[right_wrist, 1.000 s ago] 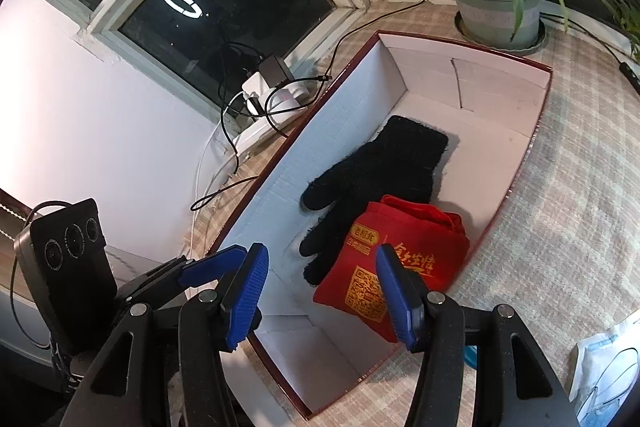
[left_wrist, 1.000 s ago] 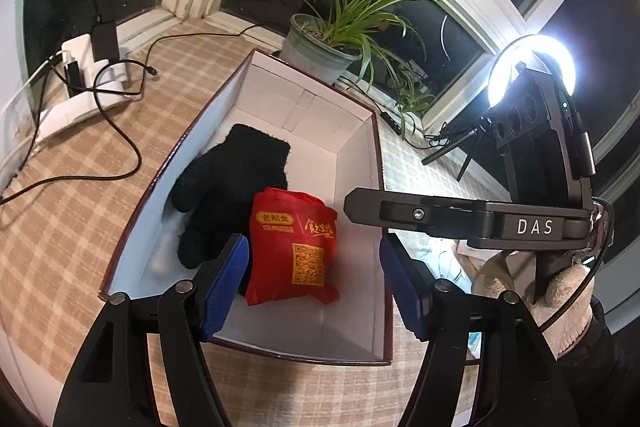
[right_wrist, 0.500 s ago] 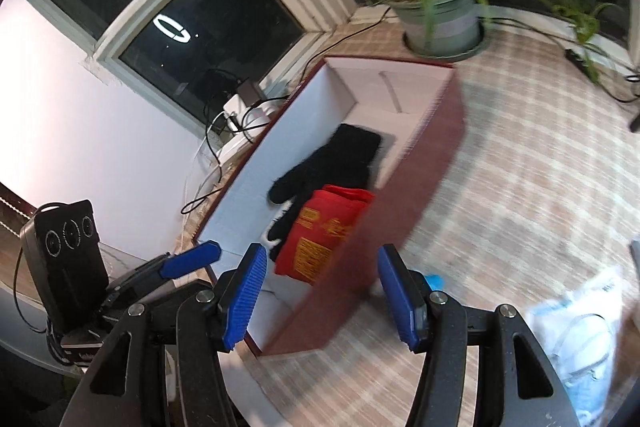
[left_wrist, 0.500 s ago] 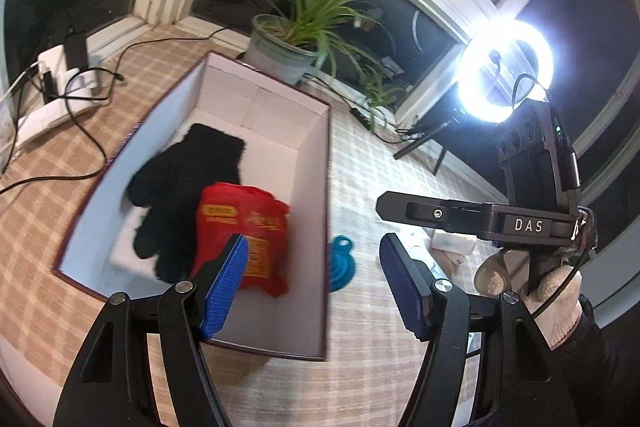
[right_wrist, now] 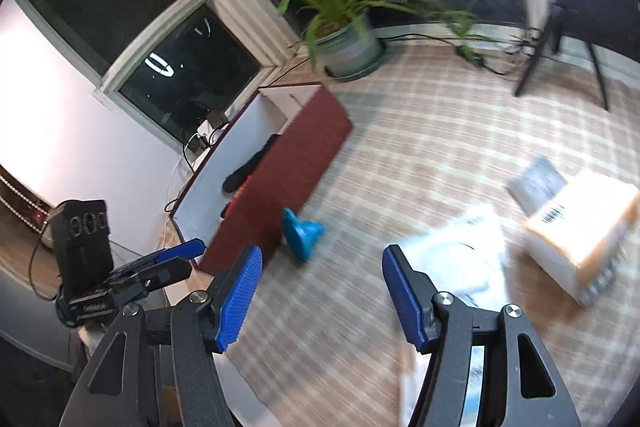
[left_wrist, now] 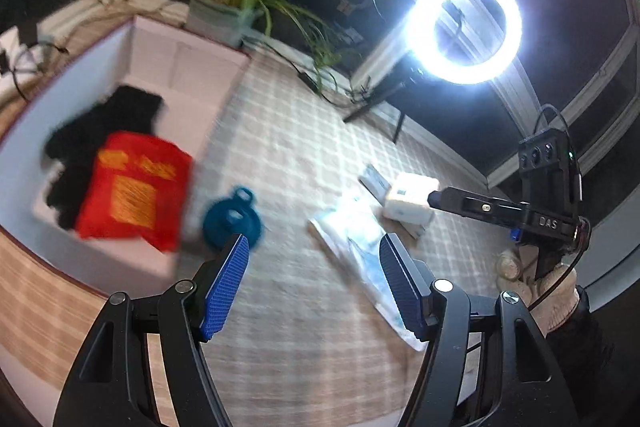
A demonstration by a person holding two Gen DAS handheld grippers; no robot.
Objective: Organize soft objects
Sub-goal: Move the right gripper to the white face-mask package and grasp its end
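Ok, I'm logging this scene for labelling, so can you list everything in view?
Box: 1, maroon outside, white inside, left on the checked cloth.
Glove: 1, black, inside the box.
Pouch: 1, red, in the box, over the glove.
Blue object: 1, on the cloth beside the box.
Plastic packet: 1, clear-white, on the cloth.
Carton: 1, white and tan, at right.
Potted plant: 1, green, by the window.
Ring light: 1, lit.
Left gripper: open, empty.
Right gripper: open, empty.

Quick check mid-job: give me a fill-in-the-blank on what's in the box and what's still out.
The red pouch lies inside the ____ box.
The black knitted glove lies partly ____ that pouch.
The blue silicone funnel sits ____ the box, on the checked cloth.
Both tools are ____.

Missing: cardboard; under; outside; open
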